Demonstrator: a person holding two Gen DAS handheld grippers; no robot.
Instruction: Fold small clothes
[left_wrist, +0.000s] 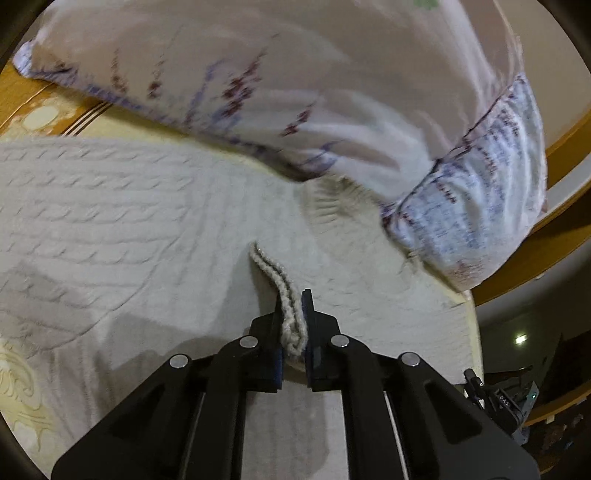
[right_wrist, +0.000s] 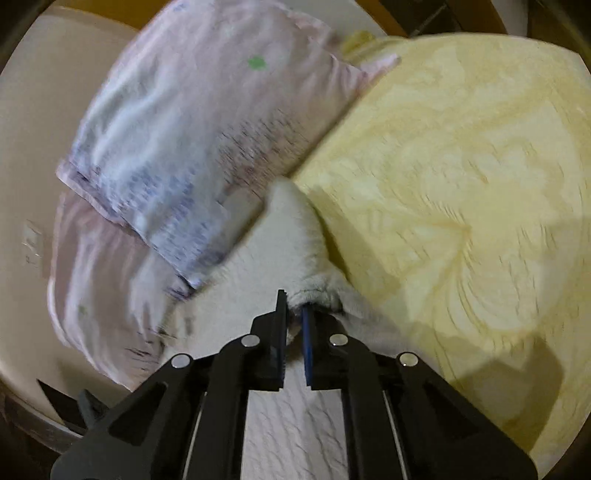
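The bed (right_wrist: 461, 166), spread with a pale yellow cover bearing a raised leafy pattern, fills the right half of the right wrist view and shows only at the lower left edge of the left wrist view. A pillow (left_wrist: 295, 92) in a pinkish case printed with purple sprigs and lines of text lies across the top of the left wrist view, reaching down to the right; in the right wrist view it takes up the upper left. The grey-white cable-knit sweater (left_wrist: 110, 206) lies spread on the bed over the left and centre of the left wrist view, its far edge tucked just under the pillow's lower edge (the frame is blurred there, so how far under I cannot tell). In the right wrist view it runs up from the bottom centre to a narrow end beside the pillow.

The left tongs (left_wrist: 293, 314), at lower centre of their view, are closed tight on a doubled ribbed edge of the sweater, which stands up between the blue pads. The right tongs (right_wrist: 294, 314), likewise at lower centre, are pinched nearly together on a bunched fold of the sweater.
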